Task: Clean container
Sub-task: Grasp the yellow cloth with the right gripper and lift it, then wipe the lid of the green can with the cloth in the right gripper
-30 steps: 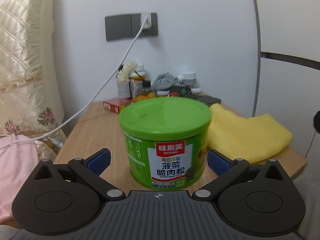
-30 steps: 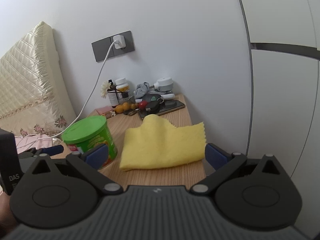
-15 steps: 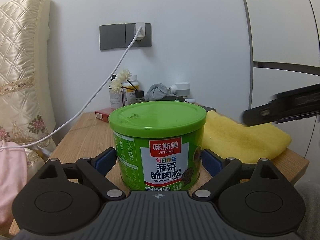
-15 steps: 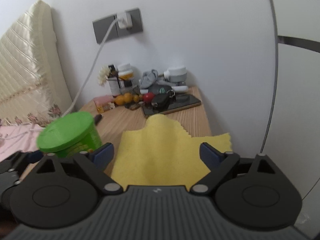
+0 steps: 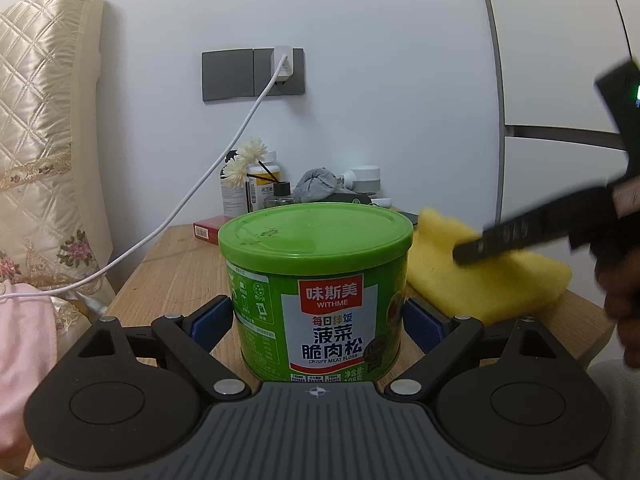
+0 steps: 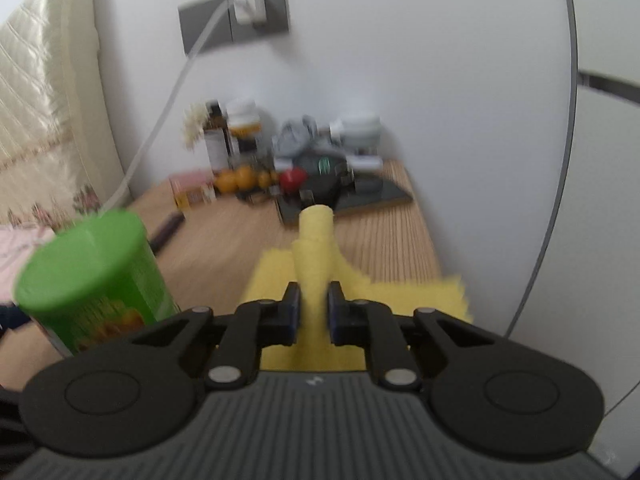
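Note:
A green can (image 5: 316, 280) with a green lid stands on the wooden bedside table (image 5: 172, 264). My left gripper (image 5: 318, 322) is shut on the can, its blue pads pressing both sides low on the label. To the can's right lies a yellow cloth (image 5: 460, 280). In the right wrist view my right gripper (image 6: 314, 308) is closing onto a raised fold of that yellow cloth (image 6: 316, 240), and the pads pinch it. The can (image 6: 92, 276) is at its left. The picture is blurred by motion.
Bottles, dried flowers (image 5: 244, 160), a grey rag, a phone and small items crowd the table's back by the wall. A white charger cable (image 5: 192, 200) runs from the socket to the left. A padded headboard (image 5: 44, 140) and pink fabric lie left. A hand (image 5: 620, 280) is at the right.
The left jaws closed in onto the can. The right gripper moved forward over the cloth and closed from wide open onto a fold of it.

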Tool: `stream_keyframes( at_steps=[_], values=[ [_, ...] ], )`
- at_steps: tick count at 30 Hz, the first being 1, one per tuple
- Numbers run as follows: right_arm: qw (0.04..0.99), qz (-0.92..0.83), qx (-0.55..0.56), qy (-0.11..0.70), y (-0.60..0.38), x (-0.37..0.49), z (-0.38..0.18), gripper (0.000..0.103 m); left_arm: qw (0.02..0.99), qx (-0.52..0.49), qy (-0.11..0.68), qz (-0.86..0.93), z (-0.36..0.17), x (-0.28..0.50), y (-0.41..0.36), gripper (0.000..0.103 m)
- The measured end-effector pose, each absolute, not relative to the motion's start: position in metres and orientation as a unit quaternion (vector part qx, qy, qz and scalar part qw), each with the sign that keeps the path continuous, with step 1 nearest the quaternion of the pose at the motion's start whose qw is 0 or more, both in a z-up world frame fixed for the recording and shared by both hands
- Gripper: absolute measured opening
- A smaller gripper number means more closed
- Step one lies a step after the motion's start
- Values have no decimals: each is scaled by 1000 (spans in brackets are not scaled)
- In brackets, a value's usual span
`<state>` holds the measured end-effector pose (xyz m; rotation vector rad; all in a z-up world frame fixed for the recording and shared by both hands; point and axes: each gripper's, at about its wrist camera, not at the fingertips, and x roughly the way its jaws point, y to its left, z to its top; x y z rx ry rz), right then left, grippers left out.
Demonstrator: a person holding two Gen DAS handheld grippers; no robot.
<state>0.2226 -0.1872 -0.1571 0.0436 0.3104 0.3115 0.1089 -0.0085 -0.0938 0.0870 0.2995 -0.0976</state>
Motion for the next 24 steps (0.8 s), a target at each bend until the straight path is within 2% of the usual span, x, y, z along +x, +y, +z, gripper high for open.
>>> stream_keyframes(
  at_steps=[8, 16, 24],
  values=[
    [963, 253, 60, 78, -165, 190, -92, 15, 987, 43, 146, -49, -93, 106, -6, 94],
    [937, 318, 17, 141, -119, 203, -117, 15, 986, 44, 150, -51, -94, 107, -5, 94],
    [929, 341, 0, 143, -114, 181, -124, 15, 986, 45, 154, -51, -95, 111, -5, 94]
  ],
)
